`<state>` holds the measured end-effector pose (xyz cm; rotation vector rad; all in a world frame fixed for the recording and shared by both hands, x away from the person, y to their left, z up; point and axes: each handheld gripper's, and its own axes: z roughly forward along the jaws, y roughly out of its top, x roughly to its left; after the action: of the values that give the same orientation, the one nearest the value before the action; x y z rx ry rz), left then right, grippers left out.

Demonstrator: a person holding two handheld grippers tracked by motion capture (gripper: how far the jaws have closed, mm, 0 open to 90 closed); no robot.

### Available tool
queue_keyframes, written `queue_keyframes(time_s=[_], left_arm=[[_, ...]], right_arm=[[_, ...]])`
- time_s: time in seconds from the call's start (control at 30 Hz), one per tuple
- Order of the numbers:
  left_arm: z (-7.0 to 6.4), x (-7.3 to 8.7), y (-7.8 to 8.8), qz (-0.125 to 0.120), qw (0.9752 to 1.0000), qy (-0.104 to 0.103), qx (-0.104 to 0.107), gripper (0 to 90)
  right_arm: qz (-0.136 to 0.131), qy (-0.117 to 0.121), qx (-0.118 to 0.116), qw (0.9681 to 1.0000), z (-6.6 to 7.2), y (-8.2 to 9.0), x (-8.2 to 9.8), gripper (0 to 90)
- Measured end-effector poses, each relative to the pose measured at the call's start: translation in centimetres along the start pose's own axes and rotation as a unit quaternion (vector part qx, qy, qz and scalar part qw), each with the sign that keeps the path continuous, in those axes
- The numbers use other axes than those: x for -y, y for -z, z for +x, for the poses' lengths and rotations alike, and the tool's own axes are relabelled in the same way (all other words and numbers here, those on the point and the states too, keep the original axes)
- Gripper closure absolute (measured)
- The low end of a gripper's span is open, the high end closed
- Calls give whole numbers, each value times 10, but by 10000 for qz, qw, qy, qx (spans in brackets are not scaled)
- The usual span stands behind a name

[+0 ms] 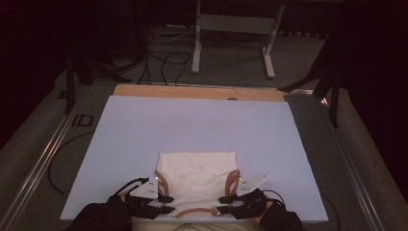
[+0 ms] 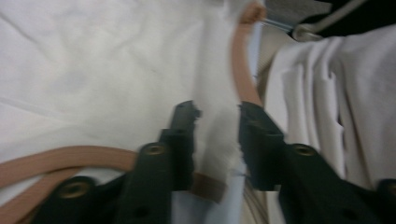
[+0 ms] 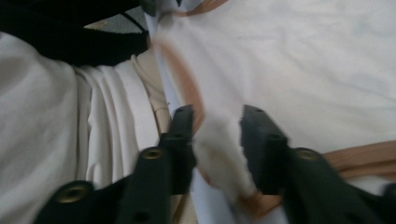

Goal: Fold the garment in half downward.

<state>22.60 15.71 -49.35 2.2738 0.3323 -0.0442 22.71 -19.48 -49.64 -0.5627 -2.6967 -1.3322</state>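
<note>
A white garment (image 1: 197, 175) with tan trim lies flat on the pale blue mat (image 1: 192, 120), near its front edge. My left gripper (image 1: 169, 204) is at the garment's near left corner and my right gripper (image 1: 221, 204) at its near right corner. In the left gripper view, a fold of white cloth (image 2: 215, 135) beside the tan trim (image 2: 243, 70) stands between the parted jaws of that gripper (image 2: 217, 112). In the right gripper view, a bunched fold (image 3: 219, 154) sits between the jaws of that gripper (image 3: 217, 114), which stand apart. Both grippers look open around the cloth.
The mat's far edge meets a wooden strip (image 1: 197, 91). Beyond it on the floor stand a metal frame (image 1: 231, 24), loose cables (image 1: 163, 60) and dark stand legs (image 1: 332, 82). The person's white clothing (image 2: 336, 93) is close behind the table's near edge.
</note>
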Motion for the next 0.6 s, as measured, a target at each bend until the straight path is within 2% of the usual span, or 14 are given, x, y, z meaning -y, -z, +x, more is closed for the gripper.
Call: queue_keyframes(time_s=[0.13, 0.2, 0.3, 0.43, 0.53, 0.6], left_arm=[[2, -1, 3, -82, 9999, 5, -80, 571], [3, -2, 4, -147, 9997, 92, -145, 527], [5, -4, 5, -194, 9996, 91, -206, 471], [8, -7, 7, -289, 9992, 129, -244, 399], [11, -9, 8, -413, 9986, 228, -243, 300], [12, -10, 9, -435, 9987, 203, -166, 205]], right_arm=[[-143, -103, 118, 9998, -2, 3, -2, 443], [-270, -103, 146, 9995, -4, 5, -3, 368], [-405, -203, 75, 9989, -6, 8, -5, 276], [-500, -190, 82, 9985, -8, 10, -8, 217], [-491, -174, 175, 9985, -10, 11, -10, 192], [-513, -141, 187, 9984, -12, 11, -11, 173]])
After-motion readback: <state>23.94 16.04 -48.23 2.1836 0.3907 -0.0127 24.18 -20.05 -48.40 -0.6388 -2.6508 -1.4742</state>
